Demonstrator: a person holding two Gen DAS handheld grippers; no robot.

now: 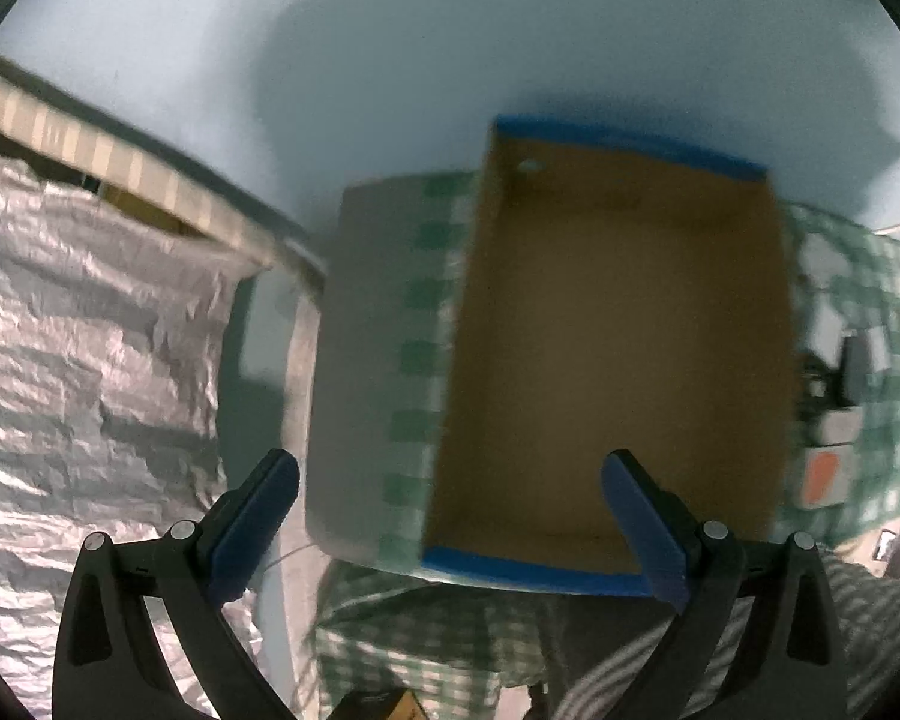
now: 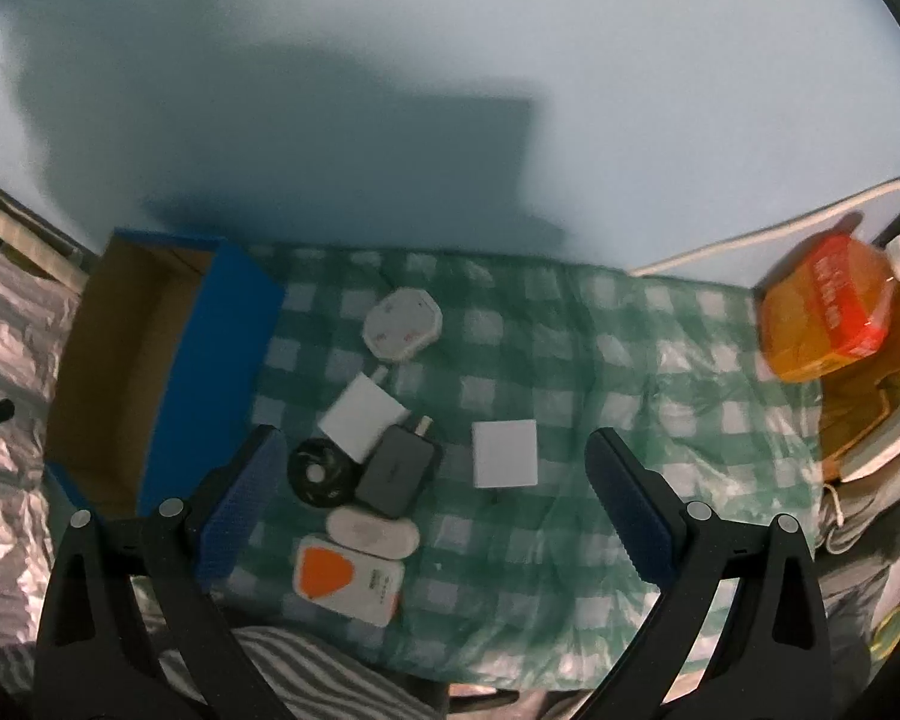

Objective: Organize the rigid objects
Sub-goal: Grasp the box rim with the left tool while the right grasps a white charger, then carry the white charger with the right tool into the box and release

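An open blue cardboard box (image 1: 618, 348) with a bare brown inside sits on the green checked cloth; it shows at the left in the right wrist view (image 2: 210, 372). My left gripper (image 1: 450, 480) is open and empty above its near end. My right gripper (image 2: 432, 468) is open and empty above several small objects: a white octagonal device (image 2: 402, 318), a white charger (image 2: 360, 414), a black disc (image 2: 321, 471), a dark grey adapter (image 2: 399, 471), a white square block (image 2: 504, 453), a white oval piece (image 2: 372, 531) and a white and orange box (image 2: 348, 579).
An orange bottle (image 2: 822, 312) lies at the table's right end beside a white cable (image 2: 750, 240). Crinkled silver sheeting (image 1: 78, 360) hangs at the left. The light blue wall (image 2: 450, 90) stands behind the table.
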